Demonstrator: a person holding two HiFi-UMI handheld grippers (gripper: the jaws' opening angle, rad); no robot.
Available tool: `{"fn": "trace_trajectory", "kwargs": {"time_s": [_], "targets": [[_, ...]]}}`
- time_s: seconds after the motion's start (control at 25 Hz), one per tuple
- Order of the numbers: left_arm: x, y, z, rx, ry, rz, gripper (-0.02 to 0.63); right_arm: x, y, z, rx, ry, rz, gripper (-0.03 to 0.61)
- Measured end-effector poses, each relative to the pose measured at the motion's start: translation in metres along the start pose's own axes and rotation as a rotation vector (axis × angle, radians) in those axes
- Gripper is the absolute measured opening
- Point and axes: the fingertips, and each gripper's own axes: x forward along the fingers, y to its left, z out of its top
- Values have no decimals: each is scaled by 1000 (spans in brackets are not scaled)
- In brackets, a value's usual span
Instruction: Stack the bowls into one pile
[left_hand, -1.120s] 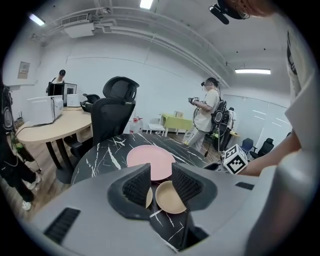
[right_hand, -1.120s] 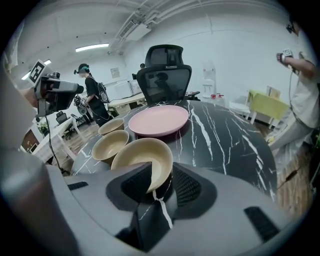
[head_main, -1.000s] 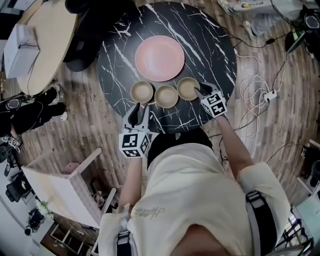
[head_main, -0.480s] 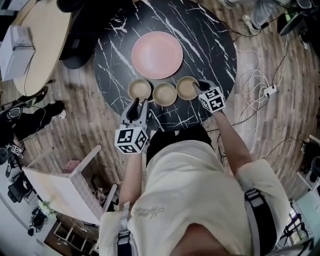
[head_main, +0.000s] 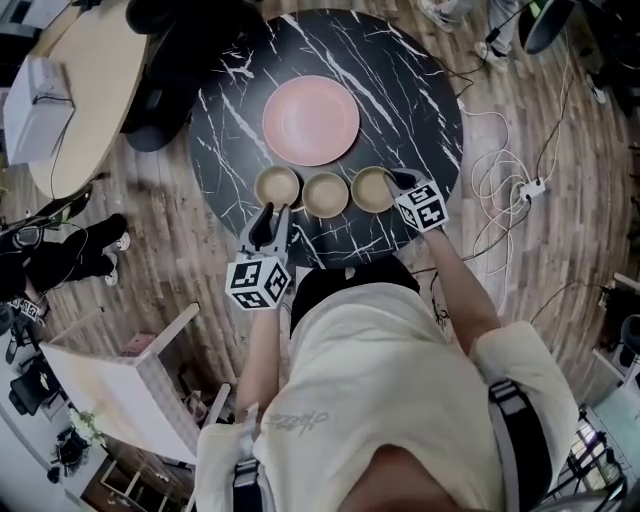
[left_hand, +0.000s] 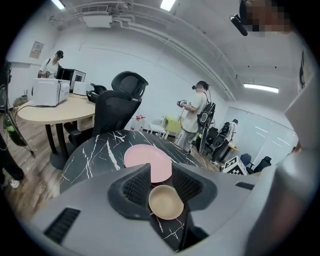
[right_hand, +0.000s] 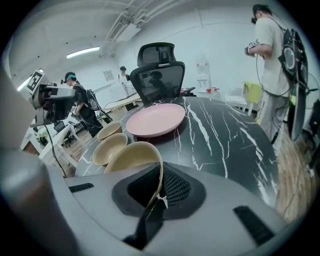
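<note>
table (head_main: 410, 110) blk marble-look, glossy; bowls (head_main: 325, 194) tan, matt, smooth; plate (head_main: 310, 120) pink, smooth matt; floor (head_main: 180, 250) wood planks

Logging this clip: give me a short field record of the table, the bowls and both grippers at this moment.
surface: round black marble table
bowls: three tan ones in a row, none stacked: left bowl, middle bowl, right bowl
other item: pink plate behind the row
left gripper: jaws open, aimed at the left bowl, gripping nothing
right gripper: jaws have just been closing, now shut on the right bowl's rim
stacking: not yet begun
</note>
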Motion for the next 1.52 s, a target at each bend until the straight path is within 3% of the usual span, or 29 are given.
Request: {"fn": "trace_trajectory", "kwargs": {"time_s": [0.64, 1.08, 1.52], "targets": [[-22, -3, 1, 25, -50, 22, 143, -30, 27, 43, -101, -72, 24, 21], [-40, 21, 0, -1, -71, 72, 143, -5, 71, 78, -179, -89, 105, 23], [-57, 35, -8, -28, -62, 96, 143, 32, 107, 75, -225, -39, 180, 23]]}}
